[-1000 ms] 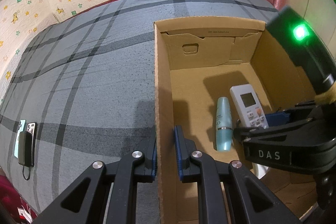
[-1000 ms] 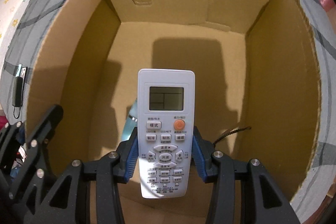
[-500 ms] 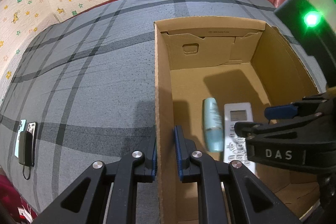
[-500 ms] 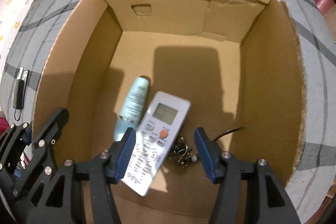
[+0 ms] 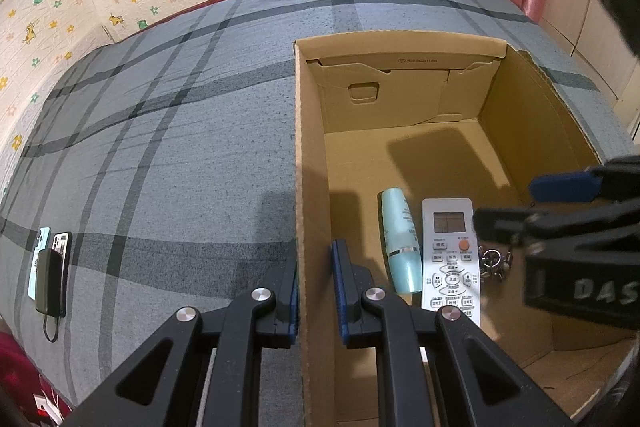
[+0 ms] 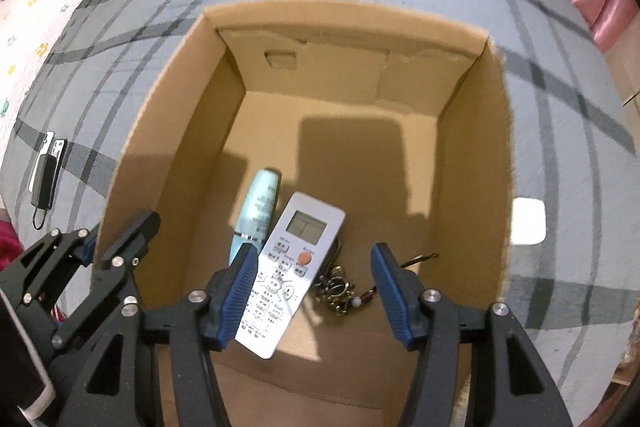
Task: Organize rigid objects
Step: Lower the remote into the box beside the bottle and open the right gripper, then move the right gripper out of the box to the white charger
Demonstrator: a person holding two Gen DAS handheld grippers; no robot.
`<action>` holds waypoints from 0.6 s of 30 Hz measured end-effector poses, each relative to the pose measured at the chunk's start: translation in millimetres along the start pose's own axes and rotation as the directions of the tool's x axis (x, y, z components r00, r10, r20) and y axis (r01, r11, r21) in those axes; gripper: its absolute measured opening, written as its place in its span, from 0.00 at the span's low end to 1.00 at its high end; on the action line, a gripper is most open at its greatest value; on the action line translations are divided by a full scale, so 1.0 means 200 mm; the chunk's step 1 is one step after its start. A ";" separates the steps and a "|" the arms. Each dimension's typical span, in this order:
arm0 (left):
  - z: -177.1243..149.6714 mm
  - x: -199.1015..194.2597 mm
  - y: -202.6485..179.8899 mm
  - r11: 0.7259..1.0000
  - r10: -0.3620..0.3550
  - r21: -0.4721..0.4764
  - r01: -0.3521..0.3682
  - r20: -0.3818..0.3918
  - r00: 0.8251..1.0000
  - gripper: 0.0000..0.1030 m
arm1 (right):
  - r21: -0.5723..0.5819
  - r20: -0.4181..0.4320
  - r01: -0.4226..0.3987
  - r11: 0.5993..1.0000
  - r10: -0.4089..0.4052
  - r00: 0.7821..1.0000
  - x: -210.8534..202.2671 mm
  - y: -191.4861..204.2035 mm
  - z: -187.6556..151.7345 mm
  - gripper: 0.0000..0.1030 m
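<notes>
One white remote [image 6: 294, 269], one teal bottle [image 6: 256, 217] and one key bunch [image 6: 338, 291] lie in the cardboard box [image 5: 308, 155], lower centre. Left gripper [image 5: 314, 291] clamps the box wall; right gripper [image 6: 312, 293], marked "DAS", hangs with jaws apart.

Left wrist view: low at cardboard box [image 5: 308, 227] left wall. Right wrist view: above, looking down. Both share box interior.

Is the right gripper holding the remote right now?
No, the right gripper is open above the box, and the remote lies on the box floor beside the blue bottle.
</notes>
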State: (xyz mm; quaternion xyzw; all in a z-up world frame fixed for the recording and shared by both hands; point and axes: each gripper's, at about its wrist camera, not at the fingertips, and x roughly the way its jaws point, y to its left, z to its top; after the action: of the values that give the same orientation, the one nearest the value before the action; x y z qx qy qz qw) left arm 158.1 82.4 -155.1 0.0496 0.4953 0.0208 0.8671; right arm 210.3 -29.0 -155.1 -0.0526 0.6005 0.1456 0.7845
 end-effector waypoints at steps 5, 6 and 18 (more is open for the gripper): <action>0.00 0.00 0.00 1.000 0.000 -0.001 0.000 0.000 1.000 0.14 | -0.004 0.051 0.026 1.000 -0.026 0.998 -0.10 -0.01 0.01 0.79; 0.00 0.00 0.00 1.000 0.001 0.000 -0.001 0.000 1.000 0.14 | -0.004 0.059 0.033 0.999 -0.033 0.998 -0.12 -0.02 0.01 0.83; 0.00 0.00 0.00 1.000 0.001 -0.001 -0.001 0.000 1.000 0.14 | 0.033 0.143 0.059 0.998 -0.063 0.988 -0.32 -0.19 -0.02 0.99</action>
State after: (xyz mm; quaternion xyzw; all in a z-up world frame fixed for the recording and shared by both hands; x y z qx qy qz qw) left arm 158.3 82.7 -155.2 0.0496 0.4953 0.0213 0.8671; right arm 203.2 -76.5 -98.3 -0.0489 0.5425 0.1164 0.8305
